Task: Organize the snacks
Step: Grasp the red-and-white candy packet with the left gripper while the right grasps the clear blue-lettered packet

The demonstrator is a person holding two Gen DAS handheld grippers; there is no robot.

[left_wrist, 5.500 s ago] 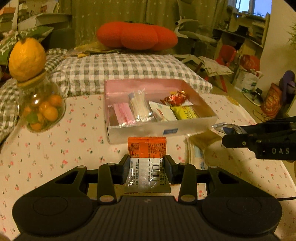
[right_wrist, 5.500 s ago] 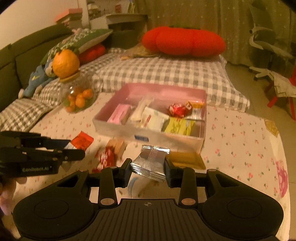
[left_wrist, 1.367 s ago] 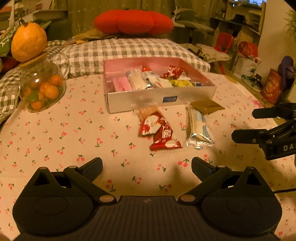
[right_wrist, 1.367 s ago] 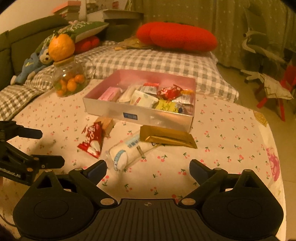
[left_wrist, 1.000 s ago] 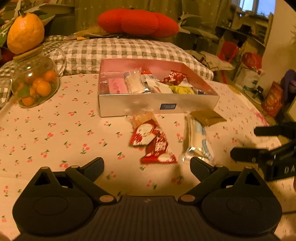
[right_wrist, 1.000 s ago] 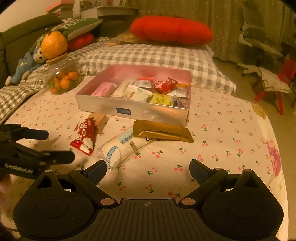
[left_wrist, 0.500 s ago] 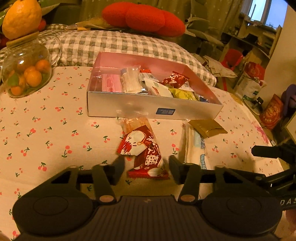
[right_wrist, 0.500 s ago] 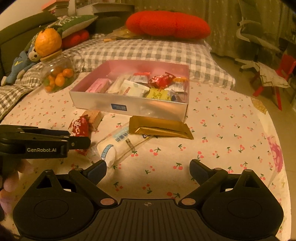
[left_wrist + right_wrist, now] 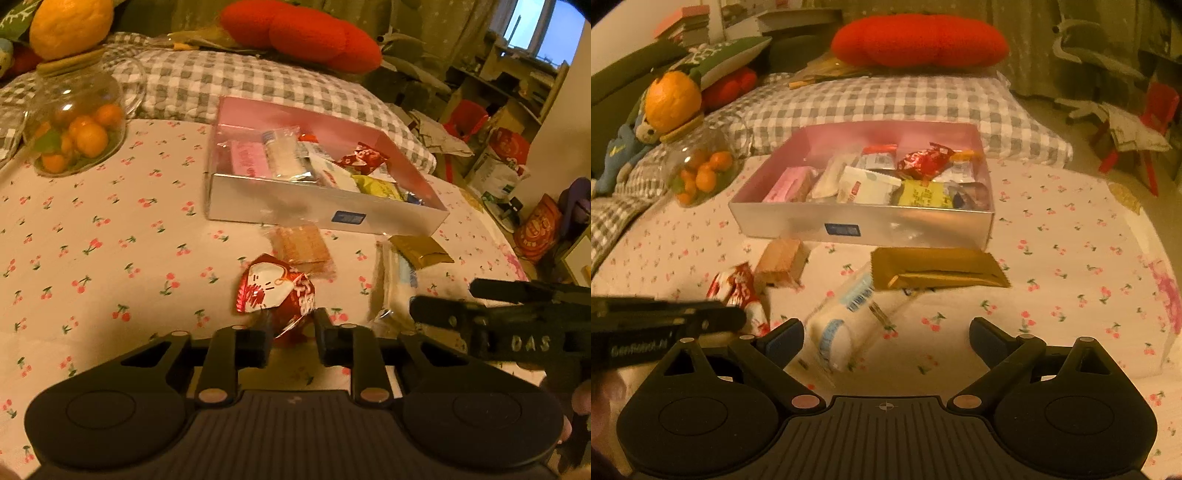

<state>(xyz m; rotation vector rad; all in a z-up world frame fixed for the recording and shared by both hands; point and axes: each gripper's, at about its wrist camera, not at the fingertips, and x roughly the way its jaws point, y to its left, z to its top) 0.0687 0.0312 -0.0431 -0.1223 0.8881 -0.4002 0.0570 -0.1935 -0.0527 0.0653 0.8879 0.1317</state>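
A silver box with a pink inside (image 9: 325,214) (image 9: 864,223) holds several snack packets. In front of it on the cherry-print cloth lie a red snack packet (image 9: 275,295) (image 9: 737,286), a brown biscuit packet (image 9: 303,249) (image 9: 781,260), a white-and-blue packet (image 9: 397,280) (image 9: 846,314) and a gold wrapper (image 9: 421,249) (image 9: 934,269). My left gripper (image 9: 291,338) is shut on the near end of the red snack packet. My right gripper (image 9: 886,341) stands open over the white-and-blue packet, whose near end lies between the fingers, untouched.
A glass jar of small oranges (image 9: 74,136) (image 9: 701,170) with a large orange on top stands at the left. A checked cushion (image 9: 886,103) and a red pillow (image 9: 919,40) lie behind the box. The table's right edge drops to a cluttered floor.
My left gripper has gone from wide open to shut on the red snack packet. My right gripper has moved closer to the white-and-blue packet and stayed open.
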